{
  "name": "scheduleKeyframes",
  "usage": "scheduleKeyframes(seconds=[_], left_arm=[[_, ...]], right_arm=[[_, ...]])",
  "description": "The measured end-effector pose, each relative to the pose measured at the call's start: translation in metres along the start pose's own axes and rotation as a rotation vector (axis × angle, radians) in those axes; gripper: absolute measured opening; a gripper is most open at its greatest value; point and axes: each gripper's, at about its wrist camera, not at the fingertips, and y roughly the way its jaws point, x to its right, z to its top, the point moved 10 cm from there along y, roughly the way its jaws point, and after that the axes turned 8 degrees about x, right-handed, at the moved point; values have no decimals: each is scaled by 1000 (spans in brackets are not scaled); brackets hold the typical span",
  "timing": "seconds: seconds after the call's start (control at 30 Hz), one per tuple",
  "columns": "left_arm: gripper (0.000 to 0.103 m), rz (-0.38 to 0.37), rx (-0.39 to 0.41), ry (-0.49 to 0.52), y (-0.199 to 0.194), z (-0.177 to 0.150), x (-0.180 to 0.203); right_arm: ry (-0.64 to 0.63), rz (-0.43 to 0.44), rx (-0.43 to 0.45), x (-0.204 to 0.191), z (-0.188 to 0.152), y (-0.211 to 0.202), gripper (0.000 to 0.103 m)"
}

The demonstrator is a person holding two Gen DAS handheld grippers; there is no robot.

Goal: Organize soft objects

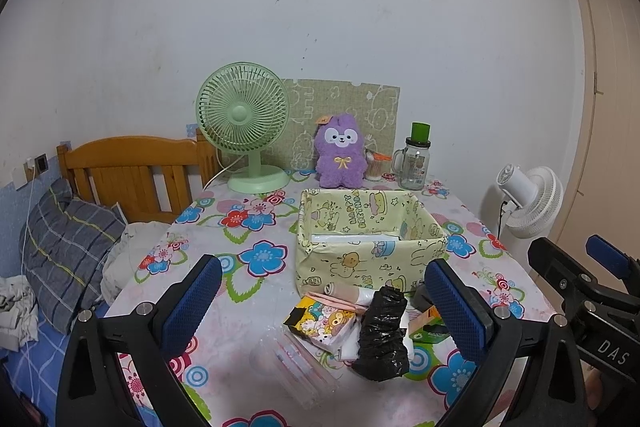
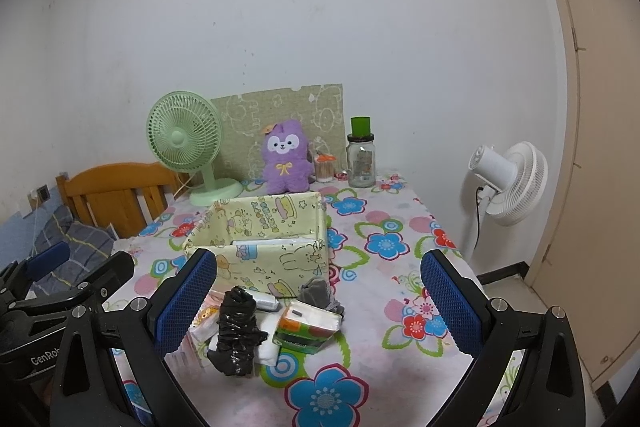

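Note:
A pile of soft items lies on the flowered tablecloth in front of a yellow cartoon-print box (image 1: 372, 259) (image 2: 264, 247). A black plastic bag roll (image 1: 382, 335) (image 2: 236, 331) stands in the pile beside a cartoon tissue pack (image 1: 320, 321), a green tissue pack (image 2: 308, 327), a grey cloth (image 2: 318, 293) and a clear packet (image 1: 296, 359). A flat white pack lies inside the box. My left gripper (image 1: 324, 307) hangs open above the pile. My right gripper (image 2: 320, 301) is open too, holding nothing.
At the table's back stand a green desk fan (image 1: 244, 131) (image 2: 186, 147), a purple plush toy (image 1: 340, 155) (image 2: 285, 157), a glass jar with green lid (image 1: 414, 163) (image 2: 361, 157) and a toothpick jar. A white floor fan (image 2: 504, 183) stands right; a bed with pillow (image 1: 68, 251) lies left.

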Motion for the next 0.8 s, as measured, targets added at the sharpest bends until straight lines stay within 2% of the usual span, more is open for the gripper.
scheduleKeyframes(seconds=[0.57, 0.8], left_arm=[[102, 5, -47, -7, 22, -16, 0], [102, 0, -98, -8, 38, -32, 1]], right_arm=[[8, 2, -22, -1, -9, 18, 103], [30, 10, -49, -1, -23, 33, 103]])
